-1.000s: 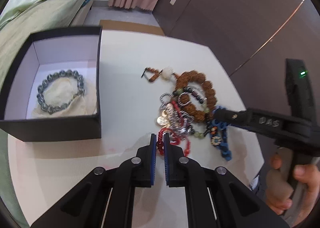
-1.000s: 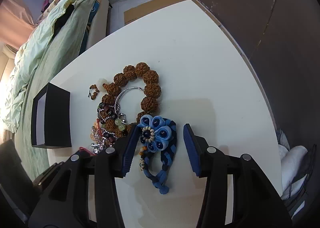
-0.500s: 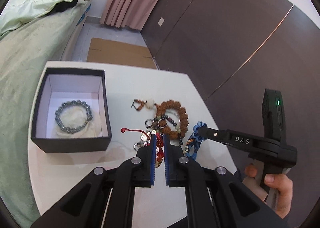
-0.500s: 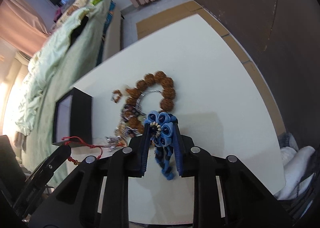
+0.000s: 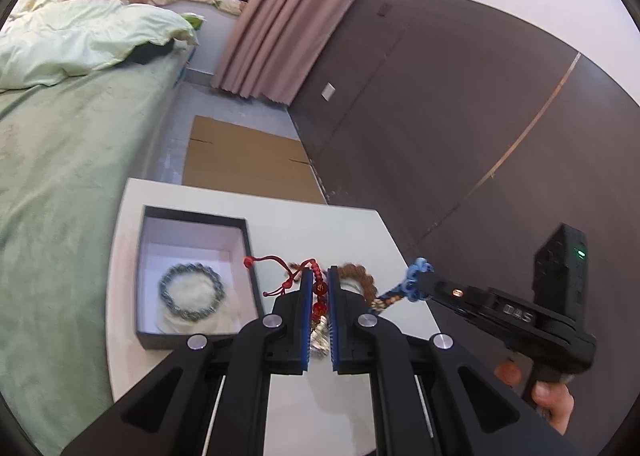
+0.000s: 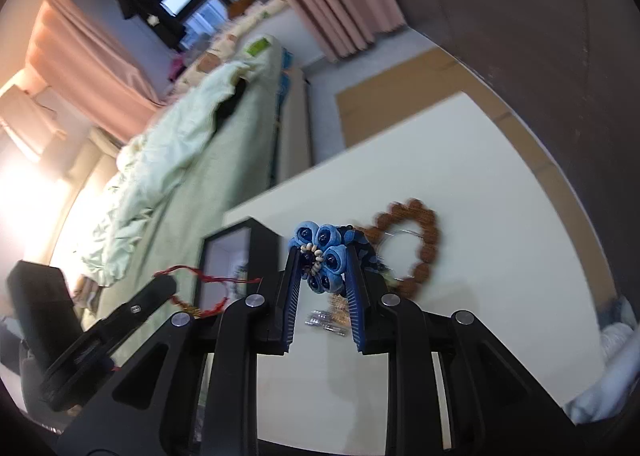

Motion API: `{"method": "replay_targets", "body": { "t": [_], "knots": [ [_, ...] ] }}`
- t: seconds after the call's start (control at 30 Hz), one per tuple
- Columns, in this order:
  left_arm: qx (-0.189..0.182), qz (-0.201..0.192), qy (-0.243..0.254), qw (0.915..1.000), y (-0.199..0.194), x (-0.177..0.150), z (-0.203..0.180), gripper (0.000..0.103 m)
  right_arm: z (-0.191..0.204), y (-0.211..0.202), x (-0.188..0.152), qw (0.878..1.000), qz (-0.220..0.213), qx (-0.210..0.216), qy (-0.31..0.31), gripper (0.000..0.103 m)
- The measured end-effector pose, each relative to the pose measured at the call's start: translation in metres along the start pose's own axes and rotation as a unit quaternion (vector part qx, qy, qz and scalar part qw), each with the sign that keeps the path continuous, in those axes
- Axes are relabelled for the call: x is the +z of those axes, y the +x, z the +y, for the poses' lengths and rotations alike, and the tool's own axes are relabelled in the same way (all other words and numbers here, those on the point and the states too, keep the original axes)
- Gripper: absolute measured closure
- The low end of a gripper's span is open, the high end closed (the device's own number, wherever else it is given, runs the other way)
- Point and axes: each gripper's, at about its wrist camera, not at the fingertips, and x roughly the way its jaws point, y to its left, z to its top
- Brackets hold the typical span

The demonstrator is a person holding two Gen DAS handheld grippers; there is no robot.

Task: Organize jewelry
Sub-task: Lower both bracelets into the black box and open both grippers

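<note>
Where bed (image 5: 60, 159) flanks table (image 5: 352, 232), cardboard (image 5: 244, 159) beyond.

The left claw (image 5: 320, 288) is raised above the tabletop with its two blue-lined fingers (image 5: 306, 320) pressed close on a red bead bracelet (image 5: 318, 292), whose cords trail out to the left. The right claw (image 6: 322, 268) is also lifted, its fingers (image 6: 354, 296) closed on a blue flower bracelet (image 6: 320, 252) at the tips. In the left wrist view the right claw reaches in from the right side, and the person's right hand (image 5: 548, 396) wraps the handle below it.
</note>
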Motion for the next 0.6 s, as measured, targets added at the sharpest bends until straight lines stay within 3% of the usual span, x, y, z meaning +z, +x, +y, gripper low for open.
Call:
{"method": "replay_targets", "body": {
  "t": [0.43,0.5,0.57,0.6],
  "knots": [
    [0.043,0.008,-0.056,0.9975,0.013,0.018,0.055,0.096,0.051,0.018,0.005,0.996,-0.023,0.089,-0.014,0.08],
    [0.057,0.018,-0.06,0.9964,0.019,0.019,0.061,0.084,0.057,0.025,0.004,0.995,-0.019,0.095,-0.014,0.08],
    [0.056,0.011,-0.076,0.9955,0.017,0.019,0.067,0.049,0.064,0.033,0.005,0.994,-0.015,0.103,-0.015,0.08],
    [0.057,0.004,-0.079,0.9952,0.016,0.02,0.069,0.048,0.066,0.034,0.005,0.994,-0.014,0.107,-0.016,0.08]
  ]
}}
